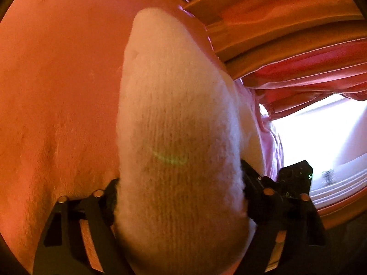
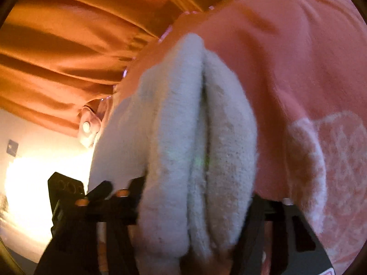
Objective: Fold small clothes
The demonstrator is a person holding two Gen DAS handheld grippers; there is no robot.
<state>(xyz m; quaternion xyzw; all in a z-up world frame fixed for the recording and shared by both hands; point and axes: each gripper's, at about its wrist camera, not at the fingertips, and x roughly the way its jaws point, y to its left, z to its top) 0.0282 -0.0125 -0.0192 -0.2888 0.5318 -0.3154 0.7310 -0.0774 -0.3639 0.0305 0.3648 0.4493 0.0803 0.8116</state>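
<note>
Warm orange cast, blown-out window glare, blur

White fuzzy knit garment (image 1: 181,137), doubled into folds, on pink fabric (image 1: 59,73).

A: Where do I have the sock (image 1: 179,137)?
B: Between the left gripper's (image 1: 181,197) fingers, lying on the blanket (image 1: 57,91); its far end lies between my right gripper's (image 2: 195,194) fingers. Curtain (image 2: 68,45) hangs behind, beyond the blanket.

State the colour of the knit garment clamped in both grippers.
White, or off-white, fuzzy knit garment; the orange light tints it. It shows best in the left wrist view.
</note>
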